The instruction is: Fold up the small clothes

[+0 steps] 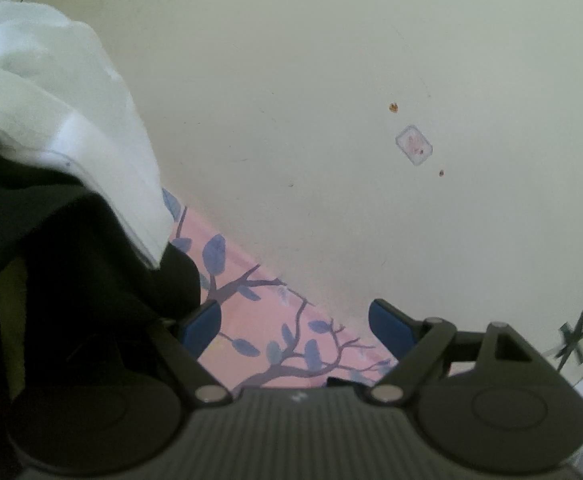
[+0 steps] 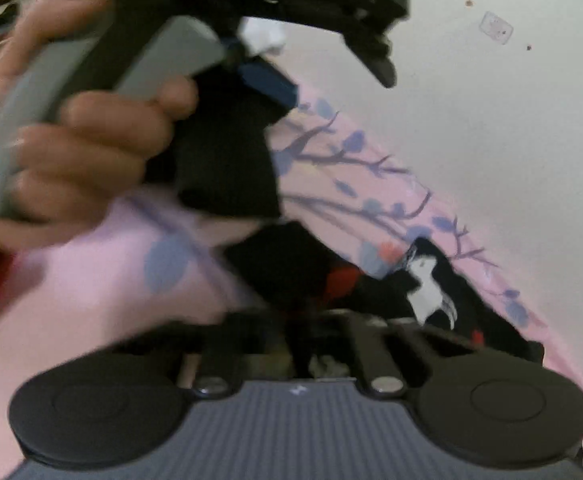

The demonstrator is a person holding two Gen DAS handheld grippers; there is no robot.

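In the left wrist view my left gripper is open, its blue pads apart above a pink cloth with a blue branch print. A black garment drapes over its left finger, with a white garment behind it. In the right wrist view my right gripper has its fingers drawn together under black fabric with a white and red print; the tips are hidden. The pink cloth lies beneath. The other gripper, held by a hand, is at upper left with black cloth hanging by it.
A cream tabletop fills the far side, with a small sticker and brown specks. A black tape cross marks its right edge.
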